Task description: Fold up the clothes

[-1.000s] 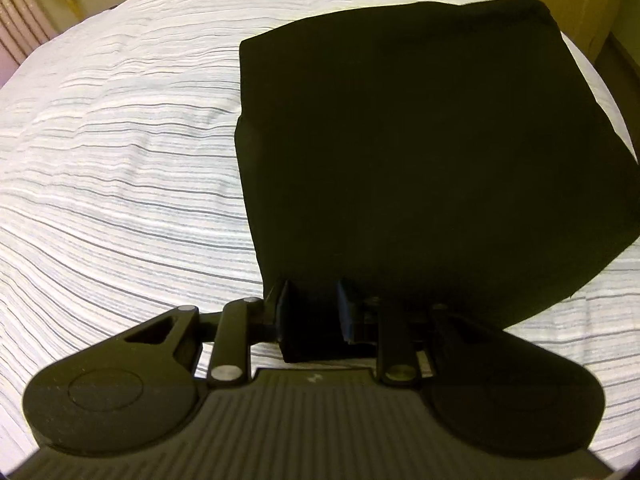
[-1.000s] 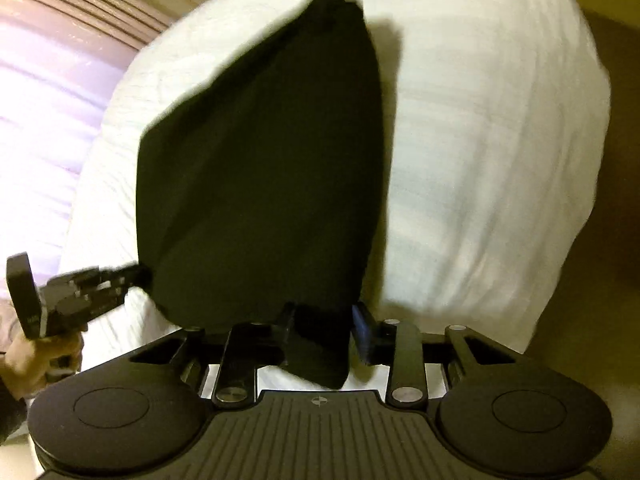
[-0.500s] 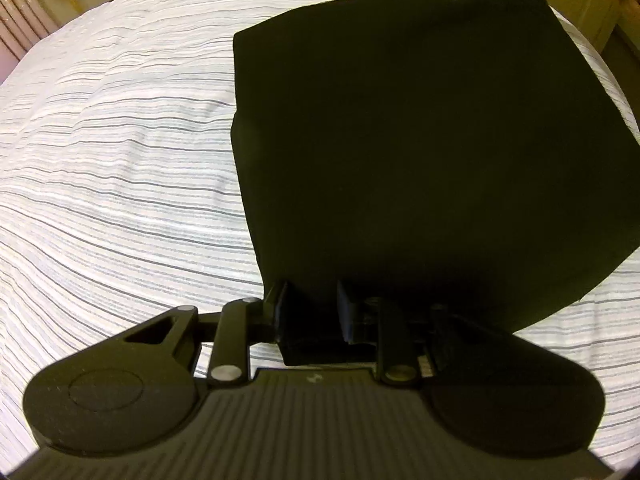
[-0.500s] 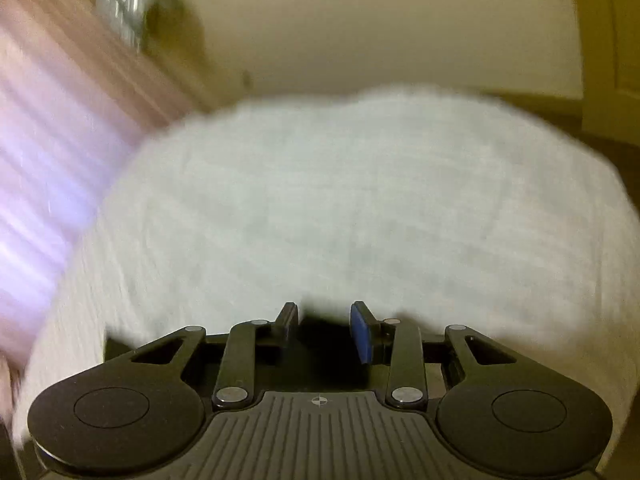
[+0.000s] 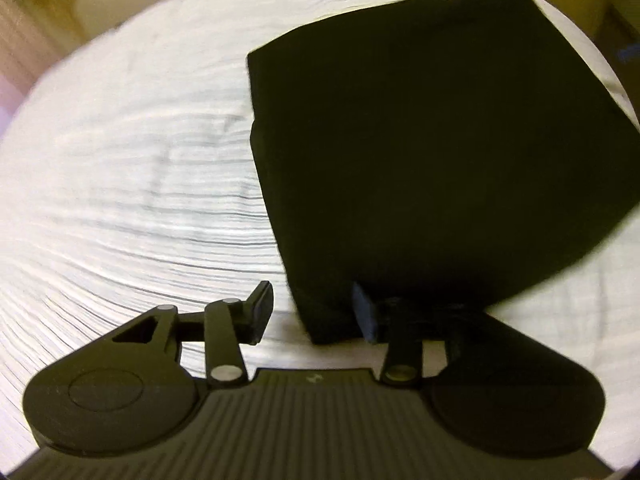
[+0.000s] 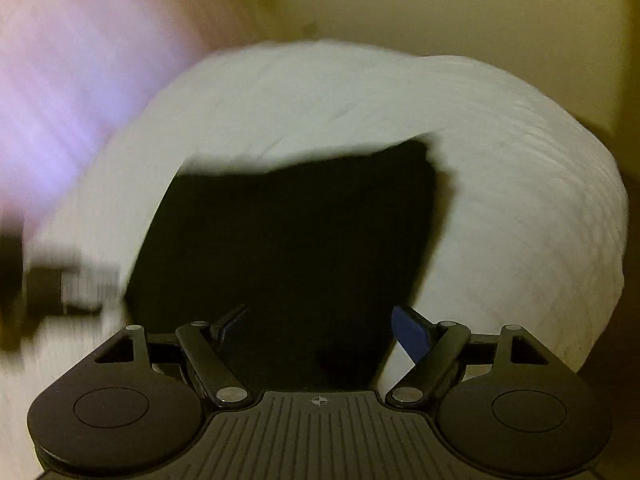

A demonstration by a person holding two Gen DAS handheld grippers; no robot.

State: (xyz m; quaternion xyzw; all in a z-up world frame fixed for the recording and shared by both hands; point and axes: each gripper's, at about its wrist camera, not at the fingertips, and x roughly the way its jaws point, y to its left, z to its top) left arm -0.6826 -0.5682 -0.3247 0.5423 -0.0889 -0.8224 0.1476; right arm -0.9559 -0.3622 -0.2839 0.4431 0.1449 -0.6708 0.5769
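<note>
A black garment (image 5: 432, 152) lies folded into a rough rectangle on the white striped bedsheet (image 5: 132, 176). My left gripper (image 5: 314, 314) is open, its jaws either side of the garment's near left corner, not pinching it. In the right wrist view the garment (image 6: 288, 248) lies flat on the sheet (image 6: 520, 200). My right gripper (image 6: 320, 328) is open wide over the garment's near edge, holding nothing. The left gripper shows as a dark blur at the left edge (image 6: 48, 288).
The bed's rounded edge falls away to a beige wall (image 6: 460, 8) and a pinkish curtain (image 6: 60, 80) at the left. A brown cabinet (image 5: 616, 32) stands beyond the bed's far right.
Both grippers have let go of the garment and opened. The garment now lies flat on the bed. The right gripper swung up and back down; the left pulled back slightly.
</note>
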